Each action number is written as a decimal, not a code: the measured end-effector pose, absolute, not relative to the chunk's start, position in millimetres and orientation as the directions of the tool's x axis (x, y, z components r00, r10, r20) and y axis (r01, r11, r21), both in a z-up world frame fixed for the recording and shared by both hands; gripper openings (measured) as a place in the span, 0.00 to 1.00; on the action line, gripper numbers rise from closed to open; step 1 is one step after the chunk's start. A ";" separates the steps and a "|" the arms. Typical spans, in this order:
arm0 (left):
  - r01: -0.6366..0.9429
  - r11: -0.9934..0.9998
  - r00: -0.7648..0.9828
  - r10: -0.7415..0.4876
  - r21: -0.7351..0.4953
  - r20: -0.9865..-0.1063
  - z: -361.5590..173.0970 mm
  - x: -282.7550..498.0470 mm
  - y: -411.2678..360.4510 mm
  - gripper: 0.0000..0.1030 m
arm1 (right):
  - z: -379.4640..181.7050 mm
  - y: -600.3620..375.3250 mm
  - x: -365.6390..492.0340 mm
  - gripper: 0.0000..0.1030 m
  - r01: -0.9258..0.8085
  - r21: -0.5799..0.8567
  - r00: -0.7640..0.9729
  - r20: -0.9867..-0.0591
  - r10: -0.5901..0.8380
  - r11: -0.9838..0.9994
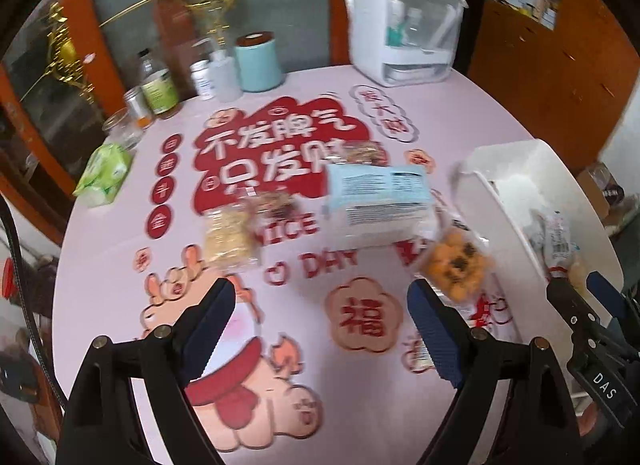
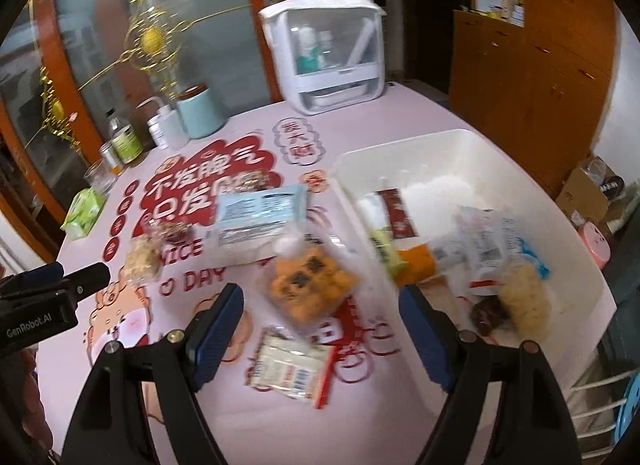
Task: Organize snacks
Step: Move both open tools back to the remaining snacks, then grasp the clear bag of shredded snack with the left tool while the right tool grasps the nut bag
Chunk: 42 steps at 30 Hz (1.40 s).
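Snack packs lie on the pink table: a large blue-and-white pack [image 1: 378,201] [image 2: 256,221], an orange snack bag [image 1: 454,265] [image 2: 308,289], a pale cracker bag [image 1: 230,239] [image 2: 140,259], a dark snack pack [image 1: 280,203] [image 2: 172,231] and a small white packet [image 2: 292,365]. A white bin [image 2: 460,149] [image 1: 532,169] at the right holds several snacks. My left gripper [image 1: 320,325] is open and empty above the table, in front of the packs. My right gripper [image 2: 320,329] is open and empty, just short of the orange bag and above the white packet.
A white storage box [image 1: 404,25] [image 2: 332,53], a teal canister [image 1: 258,61] [image 2: 200,111], bottles and jars [image 1: 156,85] and a green tissue pack [image 1: 106,173] [image 2: 82,213] stand along the table's far and left edges. Wooden cabinets [image 2: 540,65] stand at the right.
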<state>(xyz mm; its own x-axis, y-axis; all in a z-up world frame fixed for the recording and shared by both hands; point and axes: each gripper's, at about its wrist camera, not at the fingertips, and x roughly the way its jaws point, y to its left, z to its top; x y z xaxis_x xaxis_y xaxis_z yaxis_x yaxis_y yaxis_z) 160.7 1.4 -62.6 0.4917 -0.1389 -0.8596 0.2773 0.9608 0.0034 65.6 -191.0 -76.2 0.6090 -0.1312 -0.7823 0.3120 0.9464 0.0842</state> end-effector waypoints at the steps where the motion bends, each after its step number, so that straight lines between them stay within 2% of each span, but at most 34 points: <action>1: 0.266 0.964 0.494 -0.133 0.003 -0.859 -62.9 162.1 9.2 0.85 | -76.8 -185.7 69.1 0.78 0.300 0.088 0.610 -0.783 -0.120 0.950; 12: 0.174 0.984 0.508 -0.062 0.031 -0.859 -78.5 189.0 88.8 0.85 | -88.0 -143.6 125.4 0.78 0.175 0.095 0.596 -0.802 -0.029 0.980; 19: 0.149 0.989 0.460 -0.066 0.004 -0.886 -109.2 229.2 109.5 0.85 | -95.2 -118.1 198.7 0.78 0.025 0.174 0.558 -0.820 0.131 0.984; 25: 0.150 0.988 0.441 -0.093 -0.029 -0.893 -144.2 258.3 97.1 0.85 | -131.7 -90.8 278.3 0.78 -0.090 0.192 0.470 -0.857 0.212 0.977; 31: 0.090 0.993 0.420 -0.109 -0.078 -0.901 -180.2 286.9 90.5 0.85 | -183.1 -77.8 326.5 0.78 -0.121 0.288 0.314 -0.897 0.311 0.950; 38: -0.017 0.991 0.368 -0.116 -0.132 -0.923 -218.2 309.3 96.3 0.85 | -218.4 -65.0 348.4 0.78 -0.118 0.315 0.207 -0.919 0.334 0.942; 42: -0.052 0.989 0.365 -0.109 -0.138 -0.925 -229.1 312.7 105.7 0.85 | -220.1 -51.8 349.6 0.78 -0.172 0.258 0.216 -0.932 0.292 0.951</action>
